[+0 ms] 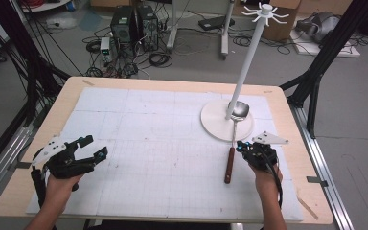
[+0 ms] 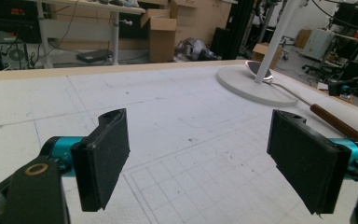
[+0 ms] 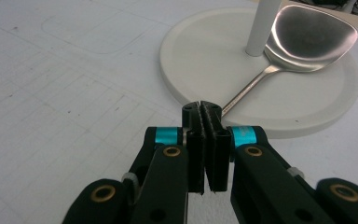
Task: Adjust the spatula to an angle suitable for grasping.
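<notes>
The right gripper's fingers are pressed flat together, pad against pad, with no gap between them. Their tips sit right at the thin steel shaft of the spatula. I cannot tell whether the shaft is nipped between the tips or merely lies beside and under them. That is the first risk: if the fingers have closed on nothing, a lift would likely bring up nothing, or the tips would nudge the shaft sideways.

The spatula lies with its bowl on the white round base of the hanging stand, touching the pole, and its wooden handle out on the gridded mat. Even with a true hold, I judge so narrow and smooth a shaft may swivel in the pads, the heavier end dropping and knocking the pole.

The left gripper rests well apart near the desk's left edge, fingers wide and empty, too far off to steady anything.
</notes>
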The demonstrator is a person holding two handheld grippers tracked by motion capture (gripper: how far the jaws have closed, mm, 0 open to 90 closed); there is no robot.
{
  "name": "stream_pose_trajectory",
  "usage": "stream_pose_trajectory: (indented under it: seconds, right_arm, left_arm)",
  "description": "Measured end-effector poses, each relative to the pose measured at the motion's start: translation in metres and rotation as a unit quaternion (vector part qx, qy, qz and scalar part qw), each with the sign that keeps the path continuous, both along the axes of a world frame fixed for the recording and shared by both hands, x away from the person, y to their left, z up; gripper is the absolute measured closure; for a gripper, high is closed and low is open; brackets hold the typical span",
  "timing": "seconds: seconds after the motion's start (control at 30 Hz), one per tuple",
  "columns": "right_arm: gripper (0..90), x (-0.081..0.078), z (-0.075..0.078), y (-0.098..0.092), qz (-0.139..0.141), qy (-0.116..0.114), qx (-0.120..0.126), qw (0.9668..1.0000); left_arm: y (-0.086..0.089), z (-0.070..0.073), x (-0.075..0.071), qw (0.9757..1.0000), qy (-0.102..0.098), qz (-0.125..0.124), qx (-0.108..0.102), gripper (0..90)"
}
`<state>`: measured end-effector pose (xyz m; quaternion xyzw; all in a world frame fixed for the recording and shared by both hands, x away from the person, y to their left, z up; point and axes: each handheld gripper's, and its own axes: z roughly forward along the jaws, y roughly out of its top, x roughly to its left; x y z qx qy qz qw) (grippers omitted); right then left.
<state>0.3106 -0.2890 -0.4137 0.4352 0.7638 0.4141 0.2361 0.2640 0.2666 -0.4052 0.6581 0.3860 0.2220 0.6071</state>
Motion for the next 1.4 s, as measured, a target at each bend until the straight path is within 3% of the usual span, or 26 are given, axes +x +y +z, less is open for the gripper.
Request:
stream_pose_trajectory:
  seconds: [0.2, 0.37, 0.4, 0.73, 0.83, 1.0, 1.07, 1.4]
  right_arm:
    - [88.8, 0.022, -0.007, 0.019, 0.026, 0.026, -0.035, 0.9987]
    - [89.2, 0.036, -0.009, 0.024, 0.022, 0.053, -0.052, 0.997]
    - [89.4, 0.038, -0.013, 0.022, 0.013, 0.067, -0.059, 0.9959]
    - [87.0, 0.034, -0.009, 0.008, -0.032, 0.06, -0.06, 0.9958]
    - [87.0, 0.034, -0.009, 0.008, -0.033, 0.058, -0.065, 0.9957]
    - [87.3, 0.036, -0.01, 0.015, -0.008, 0.053, -0.061, 0.9967]
    - [88.5, 0.039, -0.015, 0.023, 0.008, 0.064, -0.082, 0.9946]
    - [89.3, 0.037, -0.013, 0.008, -0.034, 0.073, -0.081, 0.9935]
  left_arm:
    - [-0.003, 0.0, 0.001, 1.0, 0.001, -0.001, 0.0, 21.6]
    - [-0.003, 0.0, 0.002, 1.0, 0.002, -0.001, 0.0, 21.7]
    - [-0.003, 0.0, 0.002, 1.0, 0.002, 0.0, 0.0, 21.7]
    - [-0.002, 0.0, 0.001, 1.0, 0.003, 0.0, 0.001, 21.9]
    - [-0.002, 0.0, 0.001, 1.0, 0.003, 0.0, 0.003, 21.9]
    - [-0.002, 0.0, 0.001, 1.0, 0.003, 0.0, 0.005, 22.1]
    - [-0.002, 0.0, 0.001, 1.0, 0.004, 0.001, 0.004, 22.1]
    - [-0.003, 0.0, 0.001, 1.0, 0.003, -0.001, 0.004, 22.1]
